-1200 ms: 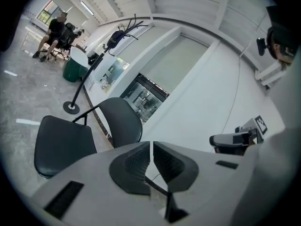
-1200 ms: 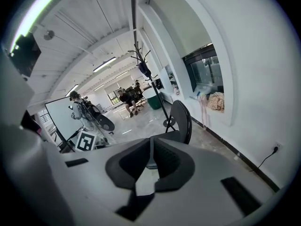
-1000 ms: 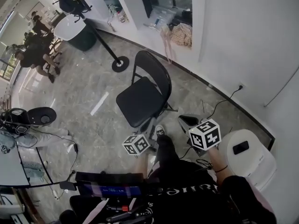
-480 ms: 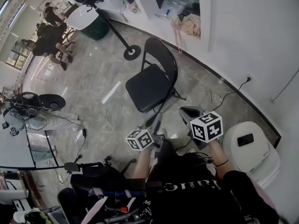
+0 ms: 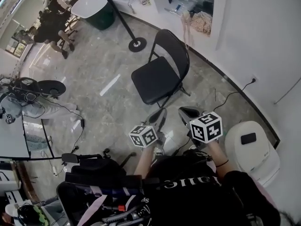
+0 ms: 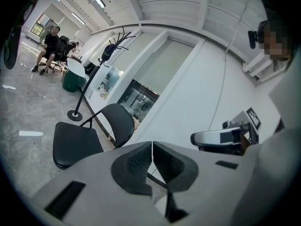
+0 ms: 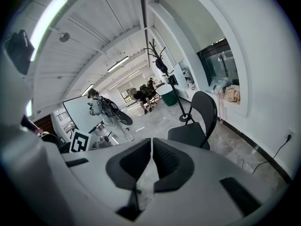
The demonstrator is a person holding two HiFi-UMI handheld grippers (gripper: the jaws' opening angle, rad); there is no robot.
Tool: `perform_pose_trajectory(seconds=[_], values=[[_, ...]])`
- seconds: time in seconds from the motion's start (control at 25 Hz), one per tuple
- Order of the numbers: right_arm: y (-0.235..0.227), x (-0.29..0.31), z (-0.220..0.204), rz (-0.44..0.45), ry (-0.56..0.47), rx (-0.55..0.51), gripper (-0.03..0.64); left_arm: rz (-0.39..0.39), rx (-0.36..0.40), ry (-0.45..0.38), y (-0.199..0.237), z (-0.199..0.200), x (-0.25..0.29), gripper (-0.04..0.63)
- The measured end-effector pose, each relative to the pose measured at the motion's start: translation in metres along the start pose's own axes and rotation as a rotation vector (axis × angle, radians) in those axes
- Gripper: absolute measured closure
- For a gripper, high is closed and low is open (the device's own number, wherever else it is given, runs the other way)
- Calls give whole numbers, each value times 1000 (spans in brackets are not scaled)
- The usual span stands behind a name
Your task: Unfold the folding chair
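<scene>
The black folding chair (image 5: 157,79) stands unfolded on the marble floor, seat level and backrest towards the white wall; it also shows in the left gripper view (image 6: 77,142) and the right gripper view (image 7: 195,126). My left gripper (image 5: 159,117) is short of the chair's front edge, jaws shut with nothing between them (image 6: 152,157). My right gripper (image 5: 188,113) hangs beside it to the right, also shut and empty (image 7: 151,161). Neither touches the chair.
A coat stand with a round base (image 5: 137,44) rises behind the chair. A white stool with a phone (image 5: 248,145) is at my right, cables (image 5: 230,95) along the wall. People sit at a table (image 5: 91,6) far left. Equipment (image 5: 35,88) lies left.
Both grippers have drawn back from the chair towards my body, and the head view has shifted so the chair sits further right and higher. The chair itself has not moved.
</scene>
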State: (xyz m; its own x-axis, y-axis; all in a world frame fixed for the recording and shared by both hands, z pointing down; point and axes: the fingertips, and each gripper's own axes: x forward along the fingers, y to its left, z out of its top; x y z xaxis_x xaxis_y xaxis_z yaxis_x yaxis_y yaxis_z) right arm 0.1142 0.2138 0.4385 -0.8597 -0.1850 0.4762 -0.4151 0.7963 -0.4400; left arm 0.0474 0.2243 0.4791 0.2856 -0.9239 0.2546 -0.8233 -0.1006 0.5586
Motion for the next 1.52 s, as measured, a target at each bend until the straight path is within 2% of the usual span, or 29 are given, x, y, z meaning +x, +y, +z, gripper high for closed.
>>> perform_pose_trajectory(seconds=[0.16,0.48,1.0,1.28,1.52], values=[[40,29,-2,-20,-10,0,589,-7,39,19,23,5,-44,586],[110,69,-21,-81,-20,10,589,-48,16,9,66,12,-121,584],[210,104,-77,-175,-42,96,589,-162,38,122,102,-18,-214,584],[231,85,-93,-202,-35,52,589,-183,31,106,86,-29,-233,584],[236,67,-94,-182,-34,9,589,-165,49,76,69,-30,-243,585]])
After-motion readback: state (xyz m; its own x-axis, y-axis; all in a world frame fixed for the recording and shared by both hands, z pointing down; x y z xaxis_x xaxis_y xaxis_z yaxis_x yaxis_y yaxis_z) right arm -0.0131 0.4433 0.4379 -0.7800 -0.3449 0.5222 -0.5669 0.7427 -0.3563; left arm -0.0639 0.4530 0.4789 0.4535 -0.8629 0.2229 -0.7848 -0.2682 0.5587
